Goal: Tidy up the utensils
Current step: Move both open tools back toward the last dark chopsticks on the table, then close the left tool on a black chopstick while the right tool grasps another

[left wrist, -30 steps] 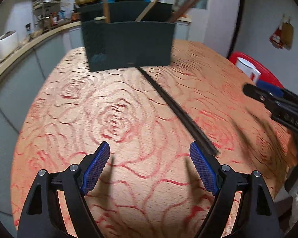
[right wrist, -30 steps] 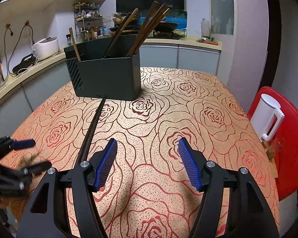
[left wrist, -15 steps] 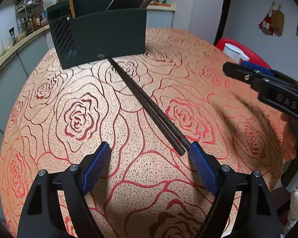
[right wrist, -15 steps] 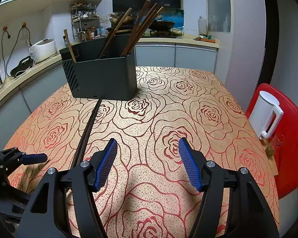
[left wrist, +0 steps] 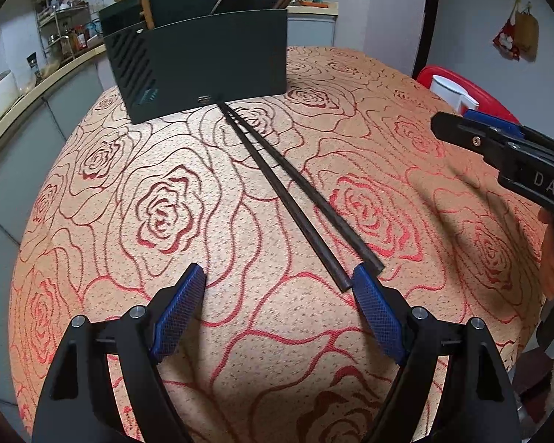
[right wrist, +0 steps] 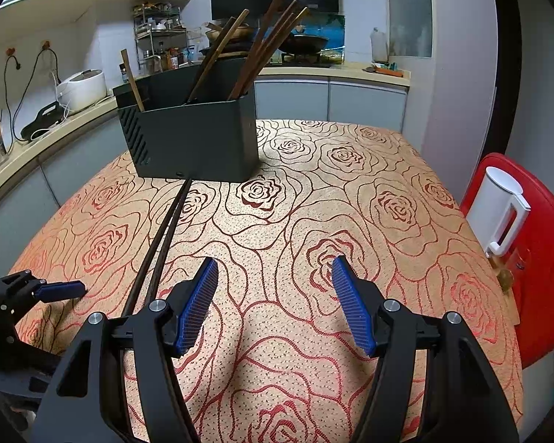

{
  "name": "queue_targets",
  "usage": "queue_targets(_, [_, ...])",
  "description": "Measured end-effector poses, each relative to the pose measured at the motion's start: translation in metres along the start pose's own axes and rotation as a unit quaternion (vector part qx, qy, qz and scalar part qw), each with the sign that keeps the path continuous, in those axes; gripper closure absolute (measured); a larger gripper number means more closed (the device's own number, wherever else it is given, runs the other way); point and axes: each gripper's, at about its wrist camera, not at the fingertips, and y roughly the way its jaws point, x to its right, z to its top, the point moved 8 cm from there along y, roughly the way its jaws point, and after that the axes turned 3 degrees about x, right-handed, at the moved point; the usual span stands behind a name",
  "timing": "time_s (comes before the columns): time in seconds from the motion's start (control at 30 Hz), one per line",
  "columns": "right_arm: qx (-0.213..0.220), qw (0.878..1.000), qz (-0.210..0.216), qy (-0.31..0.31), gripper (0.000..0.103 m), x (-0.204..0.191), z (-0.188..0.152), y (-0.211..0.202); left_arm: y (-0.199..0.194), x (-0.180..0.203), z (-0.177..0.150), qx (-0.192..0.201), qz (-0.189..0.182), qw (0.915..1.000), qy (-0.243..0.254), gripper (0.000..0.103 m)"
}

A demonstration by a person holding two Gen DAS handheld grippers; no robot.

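Note:
A pair of dark chopsticks (left wrist: 291, 192) lies flat on the rose-patterned tablecloth (left wrist: 158, 217), running from the dark utensil holder (left wrist: 203, 62) toward my left gripper (left wrist: 277, 288). The left gripper is open and empty, its right fingertip beside the near ends of the chopsticks. In the right wrist view the chopsticks (right wrist: 158, 243) lie left of my open, empty right gripper (right wrist: 273, 277). The holder (right wrist: 195, 140) stands at the far side with several wooden utensils upright in it.
A white kettle (right wrist: 498, 210) sits on a red stool (right wrist: 543, 258) off the table's right edge. A kitchen counter with a rice cooker (right wrist: 83, 88) runs along the left. The right gripper shows at the right edge of the left wrist view (left wrist: 498, 147).
The left gripper has swung right and come closer to the table, so the chopsticks' near ends now lie by its right fingertip. The right gripper has barely moved.

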Motion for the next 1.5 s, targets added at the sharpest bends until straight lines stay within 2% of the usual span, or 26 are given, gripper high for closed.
queue_targets(0.27, [-0.010,1.000,0.014,-0.011,0.041,-0.013,-0.009,0.003,-0.009,-0.031,-0.010,0.003,0.027,0.9994,-0.022,0.024])
queue_targets(0.47, [-0.029,0.997,0.055,-0.042,0.041,-0.046,-0.026,0.005,-0.019,-0.061,-0.020,0.009,0.045,0.9977,-0.050,0.024])
queue_targets(0.63, [-0.044,0.992,0.091,-0.069,0.048,-0.079,-0.039,0.006,-0.025,-0.068,-0.023,0.020,0.032,0.9971,-0.067,0.024])
queue_targets(0.83, [-0.060,0.990,0.099,-0.084,0.057,-0.094,-0.049,0.010,-0.025,-0.052,-0.021,0.031,0.018,0.9981,-0.050,0.030])
queue_targets(0.97, [-0.071,0.988,0.098,-0.091,0.068,-0.099,-0.052,0.013,-0.022,-0.044,-0.018,0.035,0.016,0.9986,-0.037,0.044])
queue_targets(1.03, [-0.072,0.988,0.099,-0.097,0.070,-0.102,-0.052,0.014,-0.021,-0.041,-0.015,0.036,0.013,0.9988,-0.032,0.052])
queue_targets(1.13, [-0.072,0.987,0.102,-0.101,0.077,-0.106,-0.052,0.015,-0.018,-0.041,-0.010,0.036,0.012,0.9989,-0.027,0.065])
queue_targets(1.2, [-0.072,0.986,0.106,-0.103,0.084,-0.108,-0.052,0.015,-0.016,-0.042,-0.007,0.037,0.014,0.9989,-0.026,0.079])
queue_targets(1.27, [-0.071,0.986,0.107,-0.102,0.087,-0.110,-0.053,0.014,-0.015,-0.043,-0.007,0.038,0.016,0.9988,-0.026,0.086])
queue_targets(1.3, [-0.071,0.987,0.106,-0.101,0.092,-0.110,-0.052,0.014,-0.015,-0.044,-0.007,0.040,0.017,0.9987,-0.026,0.090])
queue_targets(1.37, [-0.072,0.987,0.104,-0.096,0.092,-0.108,-0.052,0.014,-0.016,-0.045,-0.009,0.041,0.016,0.9987,-0.027,0.095])
queue_targets(1.5, [-0.073,0.989,0.097,-0.087,0.094,-0.102,-0.052,0.012,-0.020,-0.047,-0.012,0.041,0.019,0.9986,-0.027,0.095])
